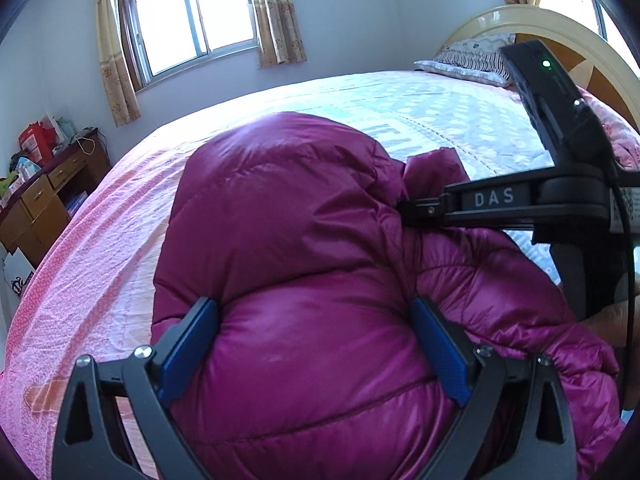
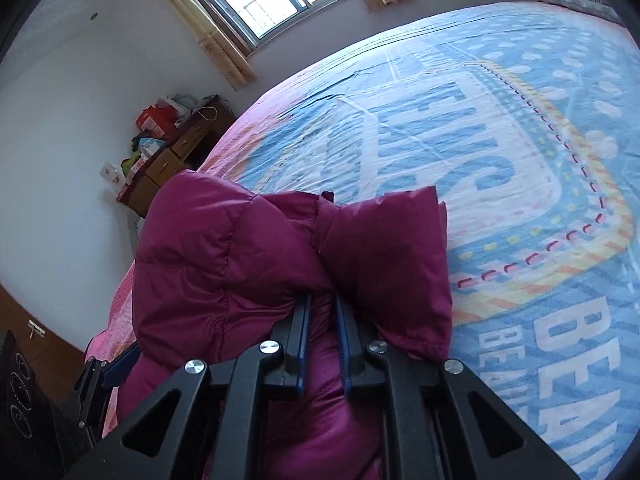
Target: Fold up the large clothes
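A puffy magenta down jacket [image 1: 288,232] lies bunched on the bed. My left gripper [image 1: 316,320] has its jaws spread wide around a thick bulge of the jacket, the blue pads [image 1: 188,340] pressing its sides. My right gripper [image 2: 322,312] is shut on a fold of the jacket [image 2: 280,248], pinching the fabric between its narrow jaws. The right gripper also shows in the left wrist view [image 1: 420,208], coming in from the right at the jacket's top.
The bed [image 2: 520,160] has a pink and blue printed sheet. A pillow [image 1: 472,60] and headboard [image 1: 560,28] are at the far right. A wooden desk [image 1: 44,200] with clutter stands by the wall left of the bed, under a curtained window [image 1: 192,20].
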Action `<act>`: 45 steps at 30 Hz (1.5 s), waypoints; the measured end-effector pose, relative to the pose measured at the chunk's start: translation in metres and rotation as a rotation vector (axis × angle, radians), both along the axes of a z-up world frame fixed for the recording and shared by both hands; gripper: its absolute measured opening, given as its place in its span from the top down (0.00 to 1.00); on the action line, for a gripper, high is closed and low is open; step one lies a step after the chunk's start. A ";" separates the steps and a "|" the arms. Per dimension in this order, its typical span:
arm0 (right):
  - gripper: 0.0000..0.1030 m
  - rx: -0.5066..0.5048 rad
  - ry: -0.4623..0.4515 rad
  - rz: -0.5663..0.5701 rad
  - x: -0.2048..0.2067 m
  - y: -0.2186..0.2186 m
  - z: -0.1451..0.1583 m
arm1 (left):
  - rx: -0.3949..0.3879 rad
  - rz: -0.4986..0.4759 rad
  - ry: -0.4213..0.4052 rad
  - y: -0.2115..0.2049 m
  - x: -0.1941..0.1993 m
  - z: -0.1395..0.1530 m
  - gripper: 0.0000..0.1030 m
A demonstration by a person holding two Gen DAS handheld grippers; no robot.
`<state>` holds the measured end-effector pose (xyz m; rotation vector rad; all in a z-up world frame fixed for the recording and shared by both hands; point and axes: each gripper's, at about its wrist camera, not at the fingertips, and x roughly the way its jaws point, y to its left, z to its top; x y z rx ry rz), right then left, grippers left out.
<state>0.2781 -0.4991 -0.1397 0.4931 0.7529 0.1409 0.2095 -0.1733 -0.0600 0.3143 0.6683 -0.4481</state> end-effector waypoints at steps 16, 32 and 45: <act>0.06 0.153 -0.127 -0.176 -0.094 -0.017 0.003 | -0.021 0.007 0.010 0.004 0.003 -0.003 0.03; 0.21 0.033 -0.040 -0.052 -0.070 0.007 -0.011 | -0.068 0.010 -0.003 0.014 0.002 0.000 0.03; 0.34 -0.056 -0.030 -0.060 -0.066 0.022 -0.009 | -0.272 -0.028 0.111 0.075 -0.009 0.034 0.04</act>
